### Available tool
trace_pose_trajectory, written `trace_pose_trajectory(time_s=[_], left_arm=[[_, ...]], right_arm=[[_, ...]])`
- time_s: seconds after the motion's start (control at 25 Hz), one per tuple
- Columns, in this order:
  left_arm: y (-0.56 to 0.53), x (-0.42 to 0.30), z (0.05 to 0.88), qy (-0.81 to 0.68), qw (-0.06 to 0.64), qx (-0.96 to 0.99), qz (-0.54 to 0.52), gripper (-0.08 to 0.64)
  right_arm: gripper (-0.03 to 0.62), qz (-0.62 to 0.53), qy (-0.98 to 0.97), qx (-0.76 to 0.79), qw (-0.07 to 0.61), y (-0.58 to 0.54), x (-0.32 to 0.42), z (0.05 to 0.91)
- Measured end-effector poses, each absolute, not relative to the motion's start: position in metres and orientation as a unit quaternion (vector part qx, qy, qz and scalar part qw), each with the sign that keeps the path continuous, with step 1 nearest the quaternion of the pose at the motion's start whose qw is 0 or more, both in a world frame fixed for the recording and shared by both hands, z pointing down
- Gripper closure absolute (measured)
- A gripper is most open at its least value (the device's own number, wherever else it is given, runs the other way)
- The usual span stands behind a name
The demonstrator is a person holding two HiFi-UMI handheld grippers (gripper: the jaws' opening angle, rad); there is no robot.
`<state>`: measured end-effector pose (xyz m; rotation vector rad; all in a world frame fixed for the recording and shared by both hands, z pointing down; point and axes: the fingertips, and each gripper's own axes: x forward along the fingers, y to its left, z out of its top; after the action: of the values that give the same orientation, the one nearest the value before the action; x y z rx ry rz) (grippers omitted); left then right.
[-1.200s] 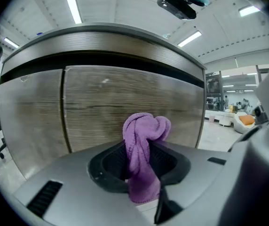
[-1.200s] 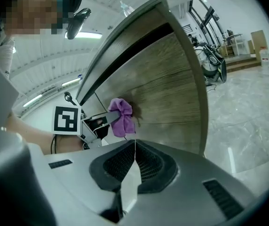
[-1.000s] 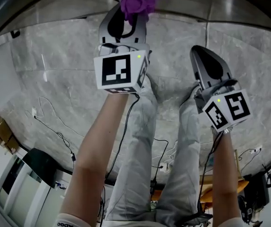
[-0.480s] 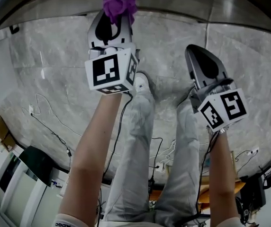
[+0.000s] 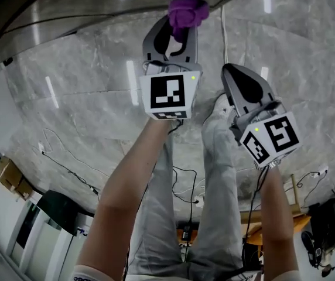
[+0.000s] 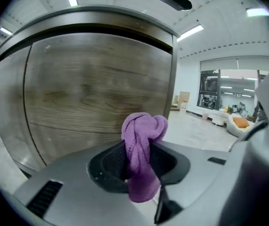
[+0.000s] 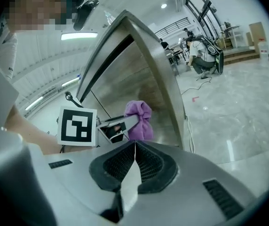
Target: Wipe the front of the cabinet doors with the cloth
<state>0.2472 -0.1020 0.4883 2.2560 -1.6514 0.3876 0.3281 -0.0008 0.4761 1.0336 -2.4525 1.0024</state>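
Note:
A bunched purple cloth [image 5: 186, 13] sticks out of my left gripper [image 5: 178, 28], which is shut on it. In the left gripper view the cloth [image 6: 141, 152] stands just in front of the wood-grain cabinet door [image 6: 92, 93]; whether it touches the door I cannot tell. My right gripper [image 5: 235, 74] is shut with nothing in it, a little right of and below the left one. The right gripper view shows the cloth [image 7: 140, 119], the left gripper's marker cube [image 7: 77, 125] and the cabinet door [image 7: 139, 79] at a slant.
Grey marble floor [image 5: 74, 116] lies below, with the person's legs [image 5: 214, 174] and loose cables [image 5: 68, 168]. A dark box [image 5: 59, 209] stands at the lower left. The cabinet's right edge [image 6: 173, 74] borders an open hall with furniture [image 6: 238, 121].
The left gripper with the cloth has swung to the right and slightly down, ending closer to the right gripper. The right gripper has barely shifted.

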Motion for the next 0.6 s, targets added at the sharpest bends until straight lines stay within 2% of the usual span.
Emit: trace_pose_trajectory(time_s=[0.24, 0.44, 0.6], left_arm=[[-0.120, 0.317, 0.519, -0.576, 0.193, 0.784, 0.125, 0.443], [-0.130, 0.318, 0.523, -0.586, 0.193, 0.777, 0.125, 0.443], [-0.130, 0.299, 0.525, -0.573, 0.175, 0.787, 0.147, 0.443]], right_arm=[[0.563, 0.360, -0.836, 0.384, 0.155, 0.002, 0.406, 0.500], [0.563, 0.359, -0.820, 0.419, 0.152, -0.002, 0.450, 0.508], [0.563, 0.362, -0.809, 0.440, 0.143, -0.005, 0.452, 0.509]])
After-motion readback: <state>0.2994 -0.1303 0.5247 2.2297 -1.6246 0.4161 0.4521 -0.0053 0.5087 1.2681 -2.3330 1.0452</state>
